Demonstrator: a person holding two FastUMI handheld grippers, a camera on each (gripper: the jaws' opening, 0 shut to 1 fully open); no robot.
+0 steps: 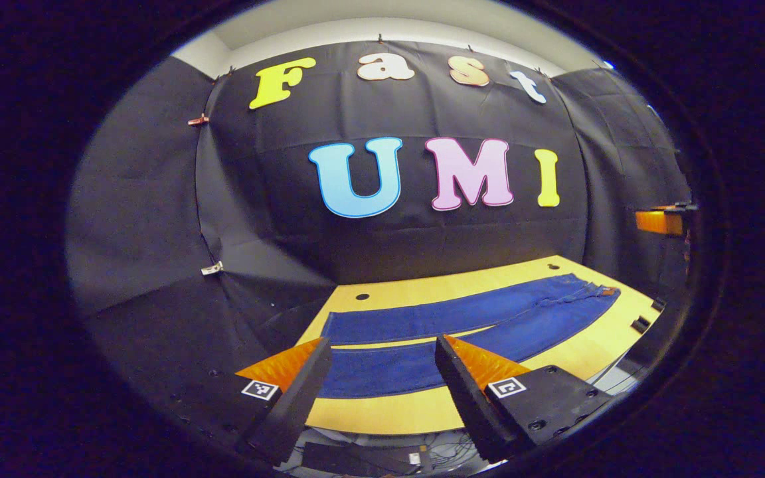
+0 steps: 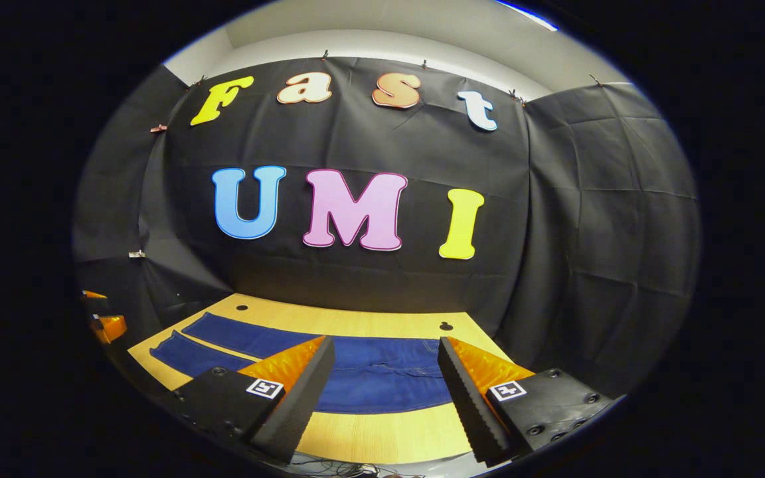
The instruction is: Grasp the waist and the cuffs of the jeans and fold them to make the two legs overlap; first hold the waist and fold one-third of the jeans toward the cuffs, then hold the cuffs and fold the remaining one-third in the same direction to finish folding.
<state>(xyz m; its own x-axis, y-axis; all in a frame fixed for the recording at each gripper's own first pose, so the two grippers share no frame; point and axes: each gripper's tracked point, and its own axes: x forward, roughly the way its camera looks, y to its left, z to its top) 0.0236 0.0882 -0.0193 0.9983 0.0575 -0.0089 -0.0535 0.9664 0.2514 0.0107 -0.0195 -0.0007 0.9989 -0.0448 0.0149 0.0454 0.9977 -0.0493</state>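
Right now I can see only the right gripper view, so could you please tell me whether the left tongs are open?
Observer: Yes, the left tongs are open, with the fingers well apart and nothing held between them.
Operator: Thank you. What do they point at?
Observer: They point at the near leg of the jeans, which shows between the fingers and lies flat on the table.
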